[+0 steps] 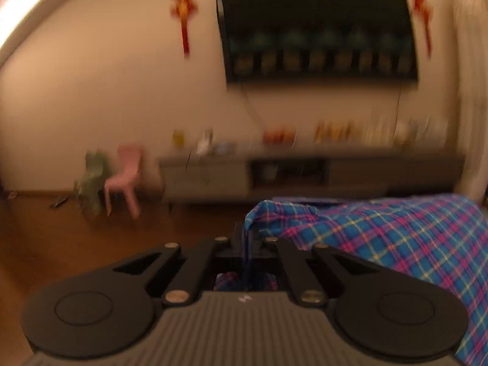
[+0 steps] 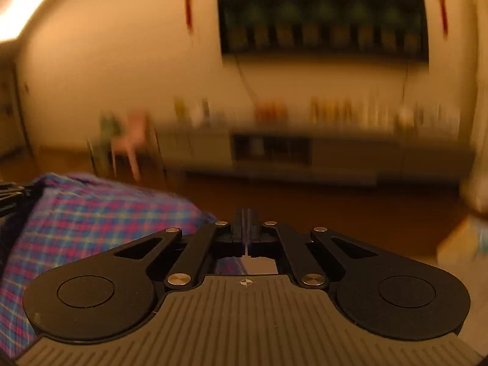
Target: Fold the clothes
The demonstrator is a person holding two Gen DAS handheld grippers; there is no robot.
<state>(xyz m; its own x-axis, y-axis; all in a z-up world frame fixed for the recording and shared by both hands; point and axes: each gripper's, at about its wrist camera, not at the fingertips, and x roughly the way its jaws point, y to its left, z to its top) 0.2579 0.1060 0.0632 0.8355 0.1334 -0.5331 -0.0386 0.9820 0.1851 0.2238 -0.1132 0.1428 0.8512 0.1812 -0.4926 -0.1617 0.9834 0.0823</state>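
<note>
The plaid shirt (image 1: 381,238) hangs in the air, stretched roughly level between both grippers with its long axis running side to side, so folding looks barely begun: it is lifted, with no crease visible. The left gripper (image 1: 244,238) is clamped on a fabric edge. The right gripper (image 2: 246,228) has its jaws together, apparently pinching a thin edge of cloth.
</note>
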